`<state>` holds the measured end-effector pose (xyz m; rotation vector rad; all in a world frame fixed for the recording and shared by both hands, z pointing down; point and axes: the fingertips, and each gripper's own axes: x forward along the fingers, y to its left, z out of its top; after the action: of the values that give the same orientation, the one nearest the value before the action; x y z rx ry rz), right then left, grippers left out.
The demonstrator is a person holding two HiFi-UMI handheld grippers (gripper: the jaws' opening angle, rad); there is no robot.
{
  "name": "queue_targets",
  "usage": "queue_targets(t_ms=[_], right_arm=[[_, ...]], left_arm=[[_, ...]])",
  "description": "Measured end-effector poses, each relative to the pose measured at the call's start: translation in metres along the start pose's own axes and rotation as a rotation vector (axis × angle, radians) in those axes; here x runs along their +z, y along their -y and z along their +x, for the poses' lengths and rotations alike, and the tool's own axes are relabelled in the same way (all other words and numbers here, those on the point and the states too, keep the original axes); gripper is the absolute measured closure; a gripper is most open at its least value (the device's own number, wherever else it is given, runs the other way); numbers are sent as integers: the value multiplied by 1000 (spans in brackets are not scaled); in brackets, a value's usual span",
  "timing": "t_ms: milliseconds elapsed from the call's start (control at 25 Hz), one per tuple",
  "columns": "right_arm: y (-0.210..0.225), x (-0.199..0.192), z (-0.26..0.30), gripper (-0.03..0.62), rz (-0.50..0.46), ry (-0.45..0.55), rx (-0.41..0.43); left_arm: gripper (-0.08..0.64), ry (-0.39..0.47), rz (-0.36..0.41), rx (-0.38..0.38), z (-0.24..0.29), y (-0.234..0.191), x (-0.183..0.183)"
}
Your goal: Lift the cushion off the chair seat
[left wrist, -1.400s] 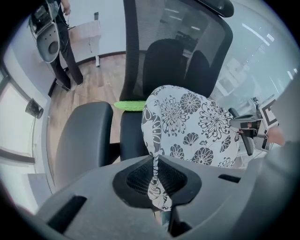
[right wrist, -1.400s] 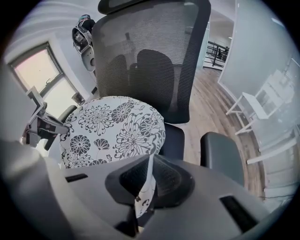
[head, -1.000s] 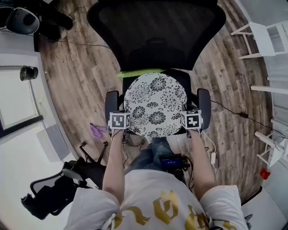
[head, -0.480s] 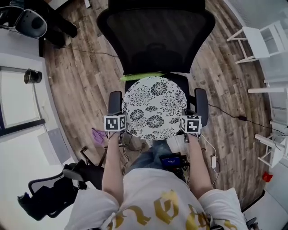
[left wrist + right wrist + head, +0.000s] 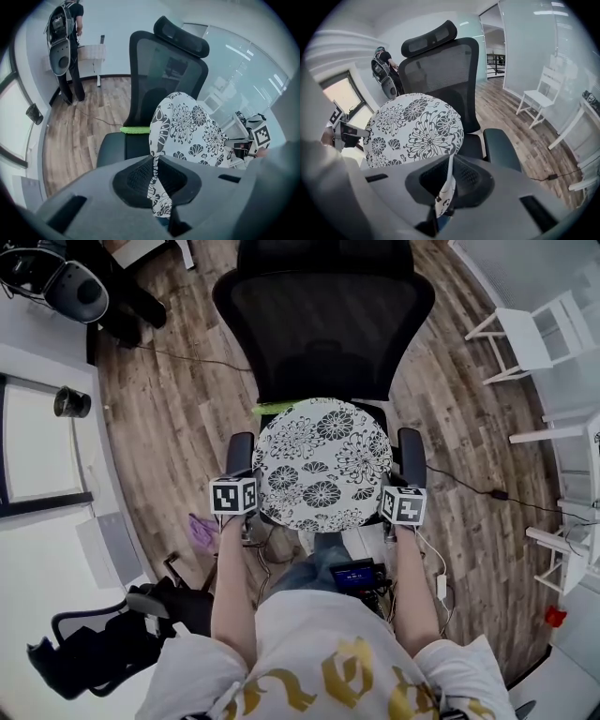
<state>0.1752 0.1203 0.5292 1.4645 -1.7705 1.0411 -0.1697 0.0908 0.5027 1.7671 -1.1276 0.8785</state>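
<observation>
A round white cushion (image 5: 323,465) with black flower print hangs above the seat of a black mesh office chair (image 5: 323,324), held by its near edge on both sides. My left gripper (image 5: 251,507) is shut on the cushion's left rim (image 5: 157,187). My right gripper (image 5: 389,512) is shut on the right rim (image 5: 445,190). In both gripper views the fabric is pinched between the pads, and the cushion (image 5: 187,129) (image 5: 415,129) stands tilted up off the seat. A green strip (image 5: 274,408) lies at the back of the seat.
The chair's armrests (image 5: 240,452) (image 5: 411,456) flank the cushion. White folding chairs (image 5: 520,338) stand at the right, a second black chair (image 5: 103,638) lies at the lower left, and a cable (image 5: 487,491) runs over the wood floor. A person with a backpack (image 5: 63,44) stands far off.
Both grippers have risen with the cushion pinched in them, so the cushion has come up off the seat. The chair looks farther away in the head view.
</observation>
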Motion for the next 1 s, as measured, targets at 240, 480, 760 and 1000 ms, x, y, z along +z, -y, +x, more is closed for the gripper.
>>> queue_targets(t_ms=[240,480,760,1000], right_arm=[[-6,3,-21,568,-3,34,14],[-9,14,-44,568,59,91,49],[-22,20,-66,568,39,137,31],[-28,24,-88,568,37,178,26]], left_arm=[[535,26,21,5,-16,1,6],[535,63,67,-13,-29,21,18],[535,130,20,-61,-49,29,27],[535,152,49,-64,-70,36,29]])
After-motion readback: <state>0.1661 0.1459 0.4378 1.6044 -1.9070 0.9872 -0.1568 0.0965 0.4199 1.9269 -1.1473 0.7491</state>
